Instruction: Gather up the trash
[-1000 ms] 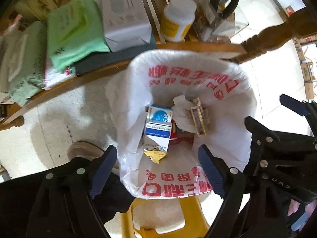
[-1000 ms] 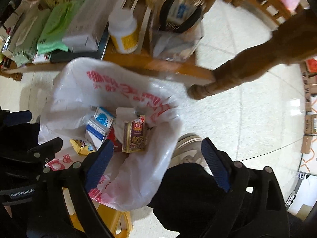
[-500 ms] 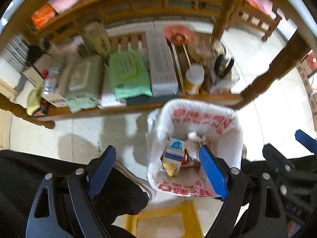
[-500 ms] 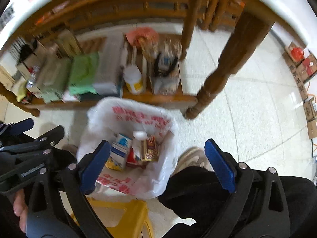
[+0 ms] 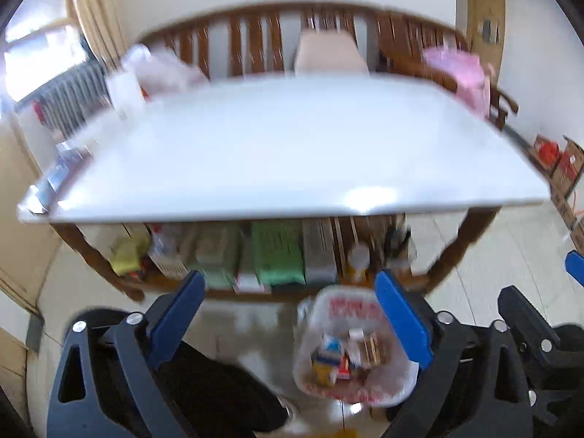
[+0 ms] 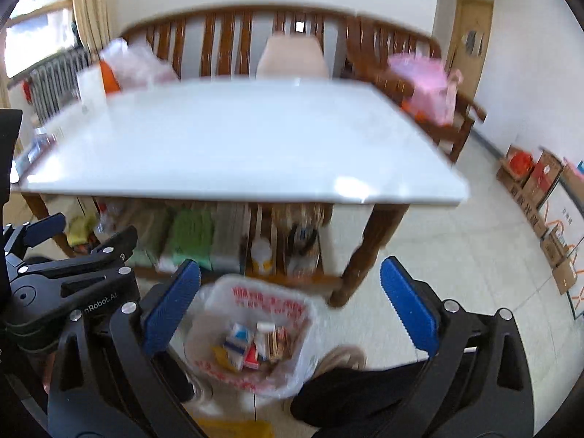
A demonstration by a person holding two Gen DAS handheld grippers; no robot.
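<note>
— How do your tongs stand?

— Your left tongs (image 5: 288,314) and right tongs (image 6: 290,301) have just been opening; both are wide apart, nothing between them.

— Where is the trash?

— In the white bag (image 6: 255,332) on the floor, near you, before the table (image 5: 277,146); small boxes (image 6: 252,346) lie inside.

Both wrist views look forward and downward from above the floor, facing a white tabletop (image 5: 292,146) with a wooden bench (image 6: 237,36) behind. The right view sits beside the left, showing the left gripper (image 6: 73,284) at its left edge. Both share the trash bag (image 5: 350,343) below, motion-blurred.
</note>
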